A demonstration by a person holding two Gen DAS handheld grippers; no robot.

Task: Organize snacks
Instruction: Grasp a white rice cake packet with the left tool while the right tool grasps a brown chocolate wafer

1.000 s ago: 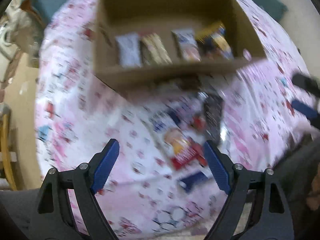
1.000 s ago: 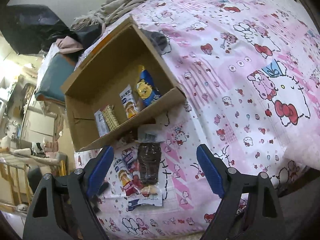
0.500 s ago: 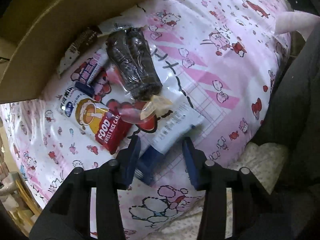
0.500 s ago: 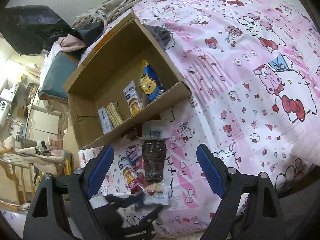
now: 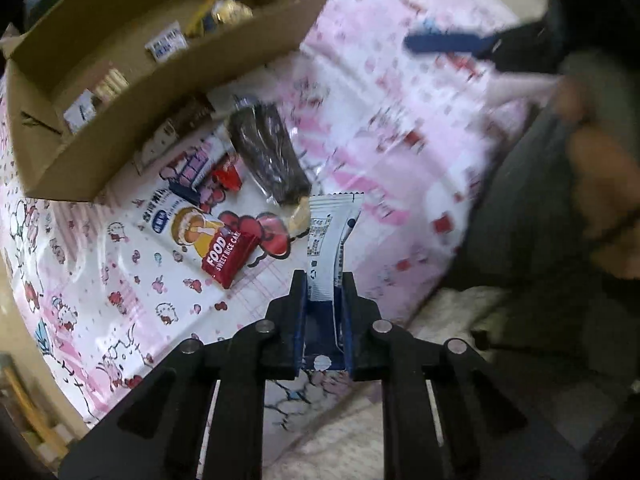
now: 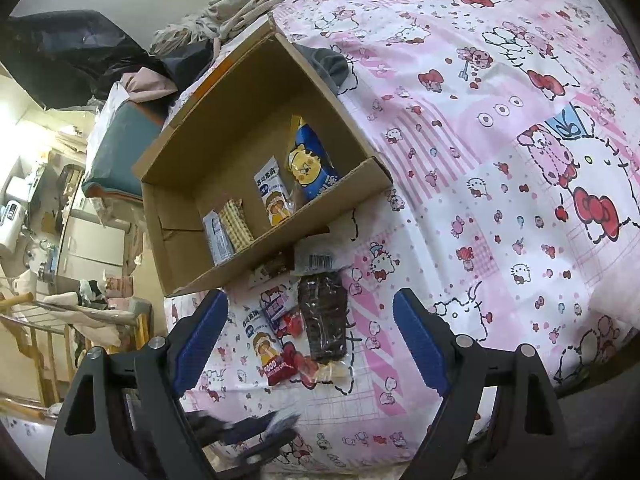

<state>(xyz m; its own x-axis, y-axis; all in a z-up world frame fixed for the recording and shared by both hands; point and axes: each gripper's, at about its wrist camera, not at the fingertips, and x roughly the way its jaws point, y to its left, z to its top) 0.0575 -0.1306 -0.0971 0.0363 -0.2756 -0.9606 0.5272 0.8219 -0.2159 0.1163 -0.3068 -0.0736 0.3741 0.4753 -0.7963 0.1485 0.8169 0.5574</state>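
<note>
The left gripper (image 5: 323, 286) was clenched on the near end of a white snack packet (image 5: 330, 236), its long axis pointing toward the cardboard box (image 5: 120, 136) up-left, while the right gripper (image 6: 308, 340) hovered wide apart, holding nothing.

the left tool (image 5: 323, 286), seen wide open above the bed a second ago, has been swung down toward the loose snacks and rolled. its jaws have been closed on the white and blue snack packet (image 5: 329, 240), which lay flat beside the dark chocolate packet (image 5: 269, 157) half a second ago. the packet has been lifted at 1 end and now stands out from between the blue pads (image 5: 301, 320).
</note>
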